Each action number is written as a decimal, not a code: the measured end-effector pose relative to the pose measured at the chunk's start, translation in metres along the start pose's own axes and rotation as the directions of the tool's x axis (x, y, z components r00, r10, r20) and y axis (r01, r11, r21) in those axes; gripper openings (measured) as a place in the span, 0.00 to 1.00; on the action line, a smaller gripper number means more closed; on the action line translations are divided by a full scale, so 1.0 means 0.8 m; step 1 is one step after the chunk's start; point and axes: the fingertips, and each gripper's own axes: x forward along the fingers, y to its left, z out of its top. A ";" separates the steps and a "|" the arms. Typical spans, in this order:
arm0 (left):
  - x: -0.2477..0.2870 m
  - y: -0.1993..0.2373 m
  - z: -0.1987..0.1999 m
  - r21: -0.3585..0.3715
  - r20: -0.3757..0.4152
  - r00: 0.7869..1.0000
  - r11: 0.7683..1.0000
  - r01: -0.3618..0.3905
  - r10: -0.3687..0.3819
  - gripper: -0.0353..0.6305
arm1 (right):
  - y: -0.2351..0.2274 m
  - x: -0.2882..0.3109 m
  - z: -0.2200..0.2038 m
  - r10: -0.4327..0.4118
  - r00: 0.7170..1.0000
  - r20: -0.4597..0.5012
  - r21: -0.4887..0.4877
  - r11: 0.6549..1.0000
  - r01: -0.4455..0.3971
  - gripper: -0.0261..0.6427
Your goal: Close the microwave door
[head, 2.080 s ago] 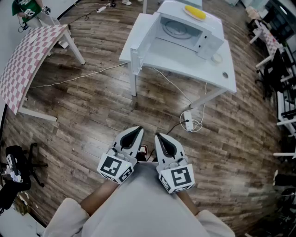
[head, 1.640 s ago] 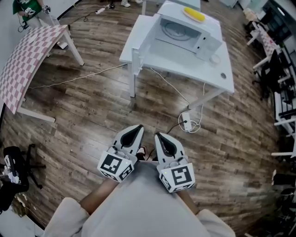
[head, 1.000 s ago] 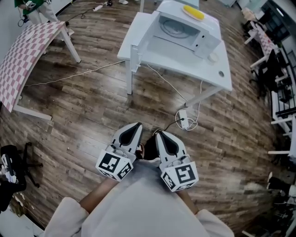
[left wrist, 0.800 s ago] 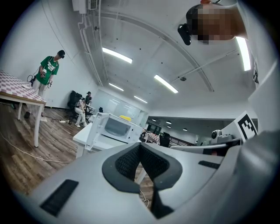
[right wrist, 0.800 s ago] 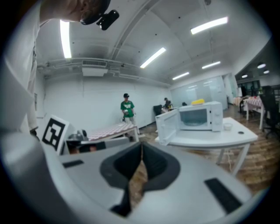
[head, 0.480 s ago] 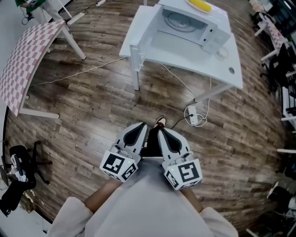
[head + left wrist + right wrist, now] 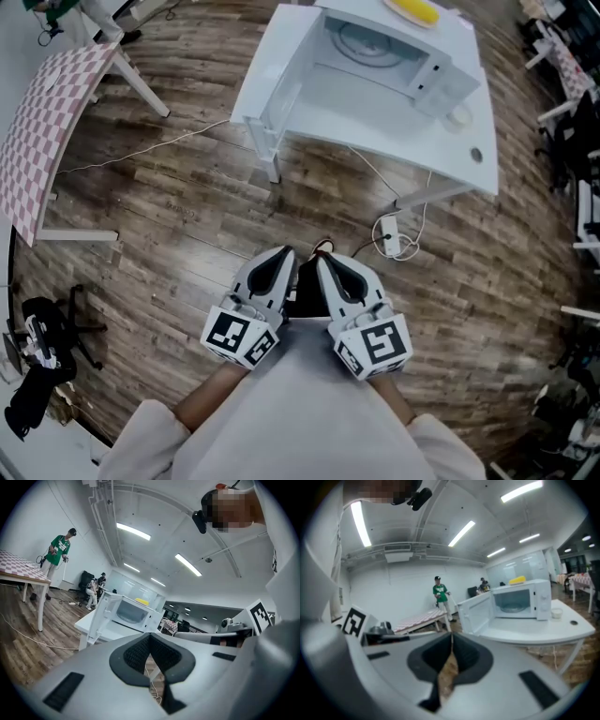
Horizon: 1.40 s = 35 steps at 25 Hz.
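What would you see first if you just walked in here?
The white microwave on the white table at the top of the head view, its door swung wide open and a yellow thing on top. Then the left gripper and right gripper, both shut, side by side below.

Two grippers sit at the lower middle of the head view: one left gripper (image 7: 284, 251) and one right gripper (image 7: 322, 258). At the top there is one microwave (image 7: 403, 56) with one door (image 7: 281, 89), one counter (image 7: 375, 117) and one yellow object (image 7: 416, 11). One checkered table (image 7: 47, 122) fills the upper left. One power strip (image 7: 391, 247) lies on the floor (image 7: 187, 225).
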 end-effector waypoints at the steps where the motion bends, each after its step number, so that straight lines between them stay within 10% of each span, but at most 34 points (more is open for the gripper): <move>1: 0.010 0.002 0.003 0.001 0.000 1.000 1.000 -0.001 0.001 0.08 | -0.007 0.007 0.006 0.009 1.000 -0.001 -0.002 1.000 -0.009 0.08; 35: 0.120 0.098 0.111 0.131 0.017 0.977 0.968 -0.212 0.212 0.08 | -0.094 0.145 0.100 0.204 0.978 0.051 0.076 0.975 -0.207 0.08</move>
